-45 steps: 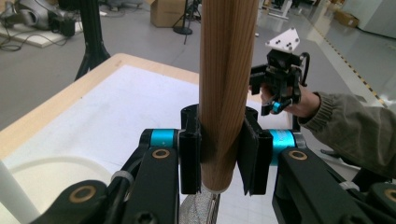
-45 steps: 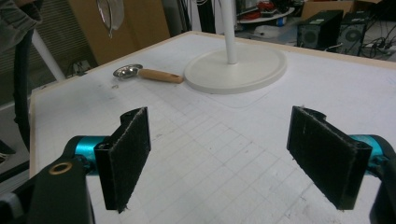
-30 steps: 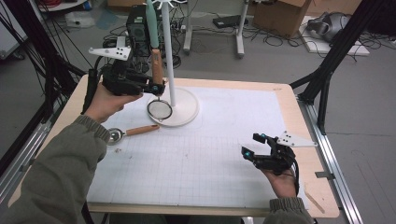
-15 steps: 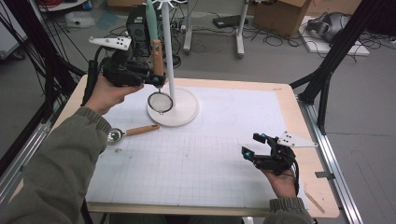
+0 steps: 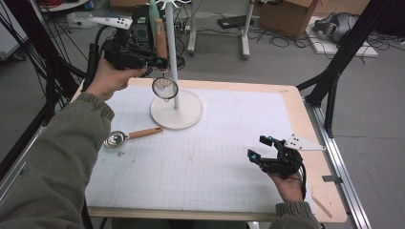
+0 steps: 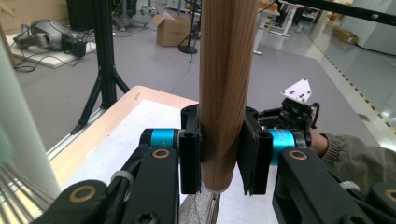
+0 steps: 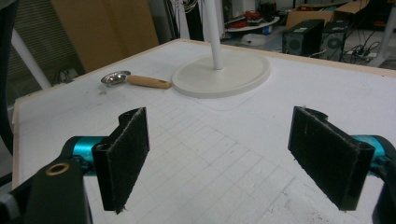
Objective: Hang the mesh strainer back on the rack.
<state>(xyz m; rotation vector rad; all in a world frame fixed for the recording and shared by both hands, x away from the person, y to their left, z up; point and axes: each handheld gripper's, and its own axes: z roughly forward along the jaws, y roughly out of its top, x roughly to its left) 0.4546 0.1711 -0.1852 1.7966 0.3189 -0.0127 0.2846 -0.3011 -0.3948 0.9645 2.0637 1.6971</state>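
My left gripper (image 5: 155, 59) is shut on the wooden handle (image 6: 226, 93) of a small mesh strainer (image 5: 165, 88). The handle stands upright and the mesh bowl hangs in the air beside the pole of a white stand (image 5: 171, 62), above its round base (image 5: 184, 119). In the left gripper view the pads (image 6: 252, 154) press the handle from both sides. My right gripper (image 5: 260, 148) rests low over the white mat at the right, open, with nothing between its pads (image 7: 126, 154). A metal scoop with a wooden handle (image 5: 131, 136) lies on the mat left of the base.
The gridded white mat (image 5: 215, 157) covers a wooden table (image 5: 305, 119). A teal-handled utensil (image 5: 153, 9) hangs near the stand's top. Black frame legs (image 5: 334, 71) stand off the table's right, with cables and boxes on the floor behind.
My left gripper has risen and moved toward the far side with the strainer, so the mesh bowl now hangs higher above the stand's base. The right gripper has stayed put.
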